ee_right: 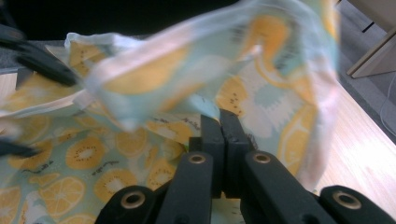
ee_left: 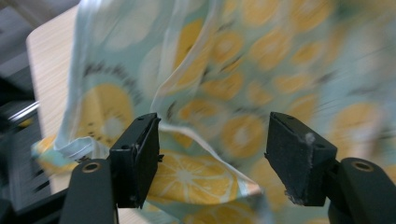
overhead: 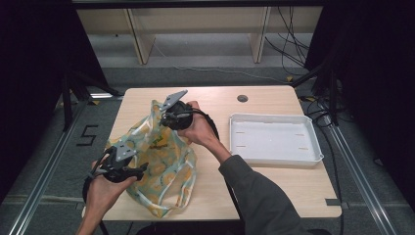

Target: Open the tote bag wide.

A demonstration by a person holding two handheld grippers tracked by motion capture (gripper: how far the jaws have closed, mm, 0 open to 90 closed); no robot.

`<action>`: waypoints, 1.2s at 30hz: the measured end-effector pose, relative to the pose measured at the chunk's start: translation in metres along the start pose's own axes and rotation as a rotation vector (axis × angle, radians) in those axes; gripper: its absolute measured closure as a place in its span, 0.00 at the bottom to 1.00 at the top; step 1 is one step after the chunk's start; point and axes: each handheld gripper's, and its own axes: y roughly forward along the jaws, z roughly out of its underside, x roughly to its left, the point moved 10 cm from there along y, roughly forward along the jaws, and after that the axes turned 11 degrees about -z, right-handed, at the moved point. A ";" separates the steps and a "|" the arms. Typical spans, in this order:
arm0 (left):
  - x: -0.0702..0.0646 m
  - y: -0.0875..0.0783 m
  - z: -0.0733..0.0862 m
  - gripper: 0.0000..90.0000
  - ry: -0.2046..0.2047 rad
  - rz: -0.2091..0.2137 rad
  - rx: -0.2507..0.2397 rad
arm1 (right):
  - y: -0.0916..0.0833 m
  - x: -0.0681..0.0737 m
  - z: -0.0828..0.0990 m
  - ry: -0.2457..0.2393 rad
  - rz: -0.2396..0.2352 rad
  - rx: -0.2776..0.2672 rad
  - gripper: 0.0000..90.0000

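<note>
From the high view we see a pale-green fabric bag printed with orange and kiwi slices (overhead: 164,164) lying on the left half of the light wooden surface (overhead: 274,191), its mouth lifted toward twelve o'clock. The right tongs (overhead: 165,117) hold the bag's upper edge at about eleven o'clock from the surface's middle, and the left tongs (overhead: 142,170) sit against the bag at about eight o'clock. A shallow white rectangular plastic tray (overhead: 313,147) rests at three o'clock, well apart from the bag.

The right gripper view adds what the high view hides: the right tongs (ee_right: 226,122) are pressed together with the bag (ee_right: 154,79) cloth pinched between them. In the left gripper view the left tongs (ee_left: 212,149) stand wide, a folded edge of the bag (ee_left: 224,70) lying between the jaws.

Small dark lettering sits on the print, too blurred to read.
</note>
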 end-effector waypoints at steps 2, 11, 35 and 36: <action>-0.002 0.009 0.005 0.47 0.061 -0.004 0.007 | -0.001 -0.001 0.001 -0.009 -0.006 0.003 1.00; 0.072 -0.008 -0.006 0.99 -0.082 0.001 -0.106 | -0.016 -0.010 0.014 -0.008 0.007 0.030 1.00; 0.082 0.007 0.000 0.52 -0.370 0.108 -0.115 | -0.014 -0.004 0.013 0.087 -0.168 -0.045 1.00; 0.079 -0.001 -0.002 0.52 -0.355 0.093 -0.127 | -0.014 -0.007 0.013 0.103 -0.161 -0.051 1.00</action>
